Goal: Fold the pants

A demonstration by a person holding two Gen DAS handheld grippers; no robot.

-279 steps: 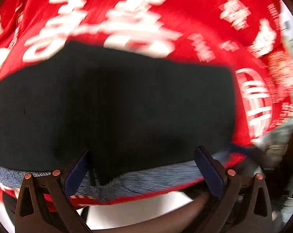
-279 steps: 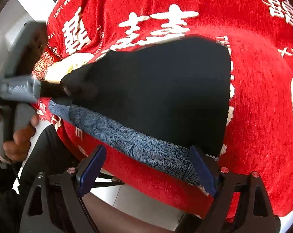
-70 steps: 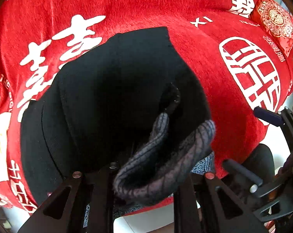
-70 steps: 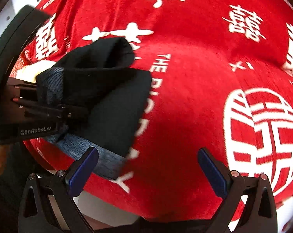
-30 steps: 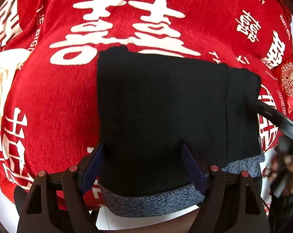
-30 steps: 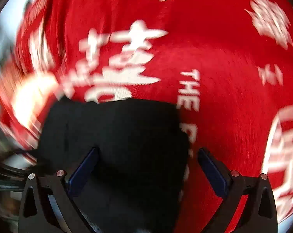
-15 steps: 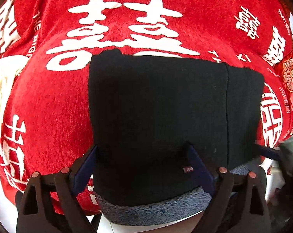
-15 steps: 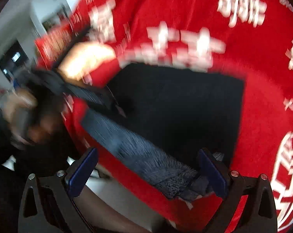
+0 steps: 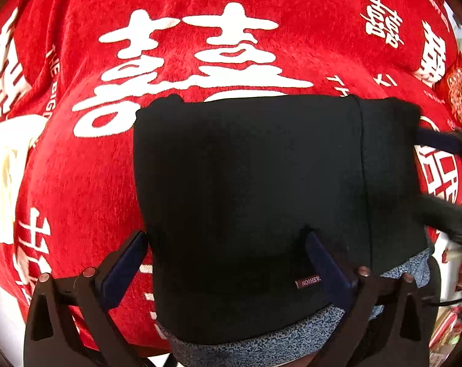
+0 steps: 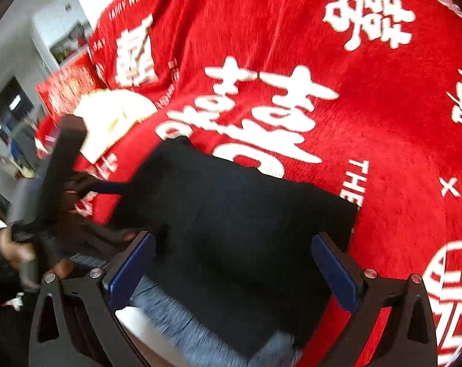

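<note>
On the pants [image 9: 261, 189] a small dark red tag [image 9: 308, 282] sits low and right of centre in the left view; it is upside down and seems to read "FASHION". The red blanket [image 9: 78, 183] carries big white Chinese characters and small English words: "HAPPY WEDDING" at the top left of the right view, and "THE" at the right of centre, just beside the pants' corner.

The pants are black and folded into a thick rectangle, with a vertical seam toward the right side in the left view. A blue-grey fleece lining [image 9: 255, 342] shows along the lower edge. They lie on the blanket in the middle and lower part of both frames.

The left gripper [image 9: 226, 260] is spread wide over the pants' lower edge and holds nothing. The right gripper [image 10: 234, 263] is also spread wide above the pants, empty.
</note>
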